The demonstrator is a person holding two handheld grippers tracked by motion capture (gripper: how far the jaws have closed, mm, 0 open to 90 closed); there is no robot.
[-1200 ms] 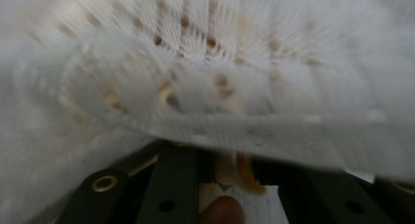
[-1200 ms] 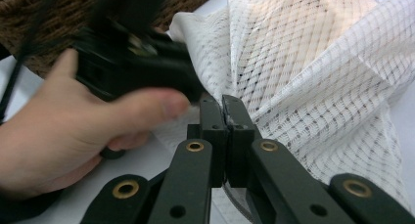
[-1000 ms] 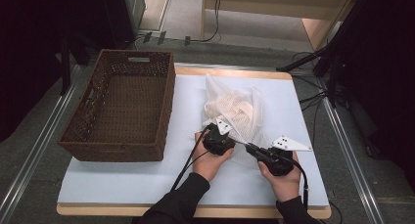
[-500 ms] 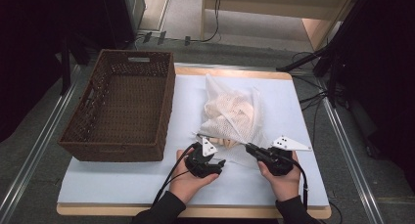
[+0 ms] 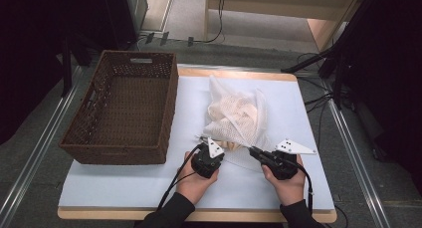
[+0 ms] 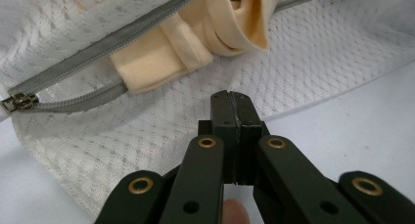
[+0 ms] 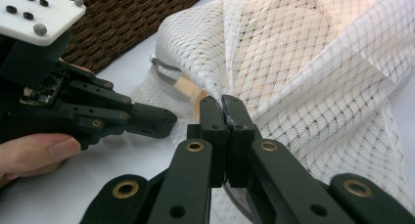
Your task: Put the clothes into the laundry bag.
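A white mesh bag [image 5: 239,113] lies on the table, its grey zipper [image 6: 98,43] partly open with the pull [image 6: 17,102] at one end. Cream cloth [image 6: 205,33] bulges out of the opening. My right gripper [image 5: 253,150] is at the bag's near edge, and in the right gripper view [image 7: 223,104] it is shut on the mesh, which rises taut from its jaws. My left gripper [image 5: 219,149] sits just left of it. Its jaws [image 6: 230,99] are pressed together over the bag's lower edge, with nothing seen between them. The left gripper [image 7: 169,122] also points at the bag's corner.
A dark brown wicker basket [image 5: 169,103] stands empty on the left half of the white table [image 5: 124,183], close to the bag. Metal rails run along both sides of the table, and cables lie on the floor beyond.
My left gripper drew back from the bag toward the person and to the left, then settled near the bag's front corner. The right gripper stayed where it was.
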